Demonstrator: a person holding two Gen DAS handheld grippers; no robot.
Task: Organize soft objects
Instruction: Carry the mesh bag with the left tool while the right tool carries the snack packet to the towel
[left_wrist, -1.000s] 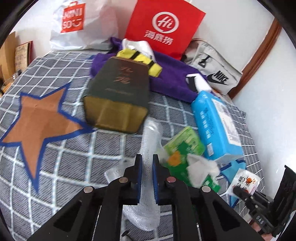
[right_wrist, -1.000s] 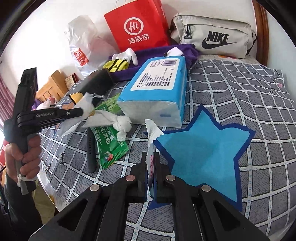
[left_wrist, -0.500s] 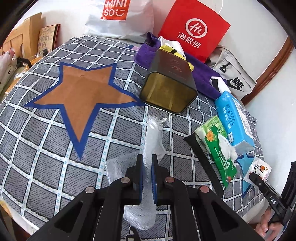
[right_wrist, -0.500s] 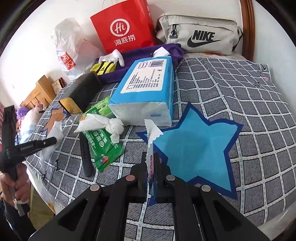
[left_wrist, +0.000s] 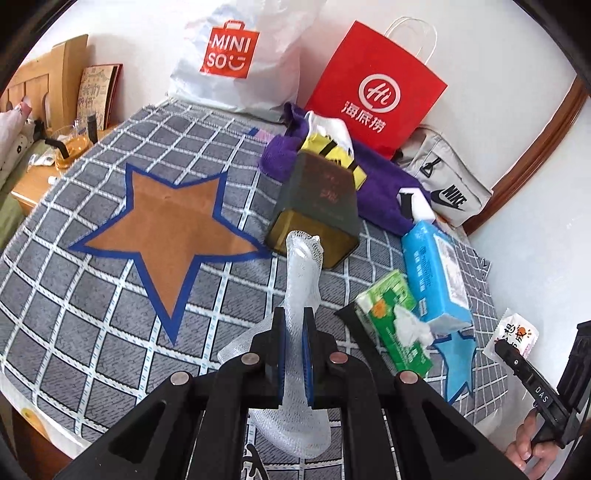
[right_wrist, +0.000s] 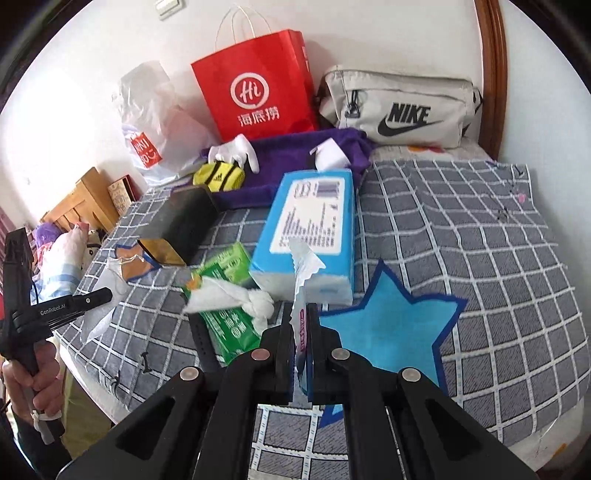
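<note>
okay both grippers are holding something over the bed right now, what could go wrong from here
1. The left gripper pinches the white foam net sleeve only at mid-length; its limp ends could snag on the dark box when it is carried across.
2. The right gripper holds a thin snack sachet by its edge, so it may slip out.
3. A loose tissue sticks out of the green tissue pack just below and could get dragged along.

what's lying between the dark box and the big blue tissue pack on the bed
The green tissue pack, a knotted white tissue on top of it. The right wrist view shows it best, with the dark box to its left and the blue tissue pack to its right.
</note>
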